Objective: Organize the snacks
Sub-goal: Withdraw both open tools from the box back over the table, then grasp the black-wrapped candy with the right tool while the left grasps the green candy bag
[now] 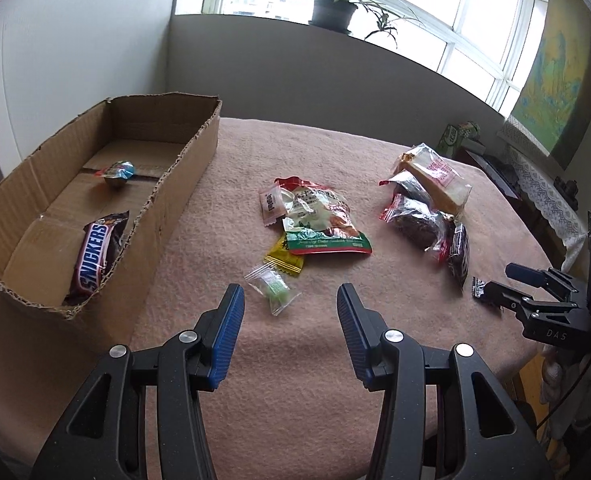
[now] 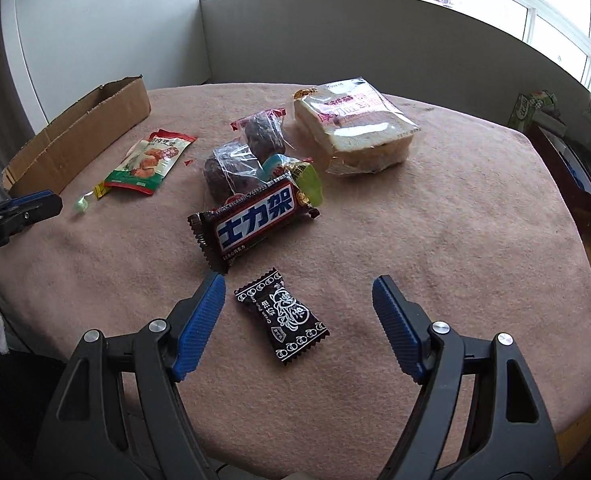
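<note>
snickers bar [image 1: 95, 256] lies in cardboard box [image 1: 183, 160]; other snacks [image 1: 319, 220] outside.

Daylit room, strong fisheye, both views sharp in the centre

Light comes from the windows [image 1: 435, 12] at the back, blown out to white; potted plant [image 1: 333, 8] on the sill backlit and dark; tablecloth [image 2: 435, 248] evenly lit, soft and slightly dim, with faint short shadows under the packets; small glare on the clear bread bag [image 2: 355, 120] and the chocolate bar wrapper [image 1: 95, 256]; straight walls bend hard at the edges; black vignette in the corners; far-edge clutter is soft and smeared.
</note>
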A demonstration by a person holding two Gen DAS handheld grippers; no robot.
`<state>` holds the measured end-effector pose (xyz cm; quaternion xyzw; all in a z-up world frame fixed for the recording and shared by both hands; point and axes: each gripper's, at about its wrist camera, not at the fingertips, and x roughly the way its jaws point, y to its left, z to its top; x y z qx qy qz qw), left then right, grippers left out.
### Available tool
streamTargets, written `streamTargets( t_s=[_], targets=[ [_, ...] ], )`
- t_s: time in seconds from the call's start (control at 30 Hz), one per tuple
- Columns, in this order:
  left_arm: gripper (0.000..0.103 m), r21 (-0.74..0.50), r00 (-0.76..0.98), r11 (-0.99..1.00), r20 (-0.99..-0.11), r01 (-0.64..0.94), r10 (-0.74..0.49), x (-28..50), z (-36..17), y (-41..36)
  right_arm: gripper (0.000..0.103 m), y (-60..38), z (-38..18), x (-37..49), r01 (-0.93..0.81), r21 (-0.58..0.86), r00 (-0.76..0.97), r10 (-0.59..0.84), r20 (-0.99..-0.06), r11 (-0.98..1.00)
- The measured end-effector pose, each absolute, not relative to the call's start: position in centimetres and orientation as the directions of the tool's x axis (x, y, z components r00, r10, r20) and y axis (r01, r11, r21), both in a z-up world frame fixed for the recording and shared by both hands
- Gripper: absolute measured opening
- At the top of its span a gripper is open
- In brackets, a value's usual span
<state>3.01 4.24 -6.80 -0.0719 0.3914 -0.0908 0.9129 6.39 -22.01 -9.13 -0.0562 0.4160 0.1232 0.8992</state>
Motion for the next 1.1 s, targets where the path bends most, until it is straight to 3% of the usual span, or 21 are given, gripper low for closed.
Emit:
streamTargets(
  t_s=[0.23,0.3,0.57,0.67,0.83,0.9,1.1],
  targets=[
    [0.047,-0.182,0.632,0.98,-0.752,0.076,-0.188,4.9,-8.6,4.0,0.079,-22.2,-9.8,7.0,-0.291,-0.019,0.619,0.174,-0.766,0.956],
    [0.04,-0.179,0.625,0.982,-0.76,0.06,-0.176,5.4,-8.8,4.1,0.079,-22.2,-10.0,7.2,-0.298,-0.019,0.616,0.177,-0.768,0.954],
    [0.029,-0.124,0.624,0.991,-0.771,0.055,-0.131,5.8,-9.3,3.5,0.077,-21.9,-10.3,7.5,-0.32,-0.035,0.613,0.179,-0.769,0.947],
    [0.022,-0.118,0.625,0.992,-0.771,0.046,-0.121,5.8,-9.3,3.6,0.069,-21.6,-10.3,7.4,-0.331,-0.034,0.608,0.185,-0.772,0.943],
    [0.022,-0.111,0.629,0.993,-0.769,0.049,-0.117,5.7,-9.3,3.6,0.051,-20.8,-10.2,7.2,-0.363,-0.037,0.592,0.201,-0.78,0.931],
    [0.022,-0.105,0.629,0.993,-0.769,0.05,-0.113,5.6,-9.3,3.6,0.038,-20.6,-10.1,7.1,-0.372,-0.034,0.587,0.207,-0.783,0.928],
    [0.022,-0.112,0.631,0.993,-0.767,0.049,-0.117,5.7,-9.3,3.6,0.015,-20.7,-10.0,6.9,-0.366,-0.023,0.584,0.21,-0.784,0.93]
  ],
)
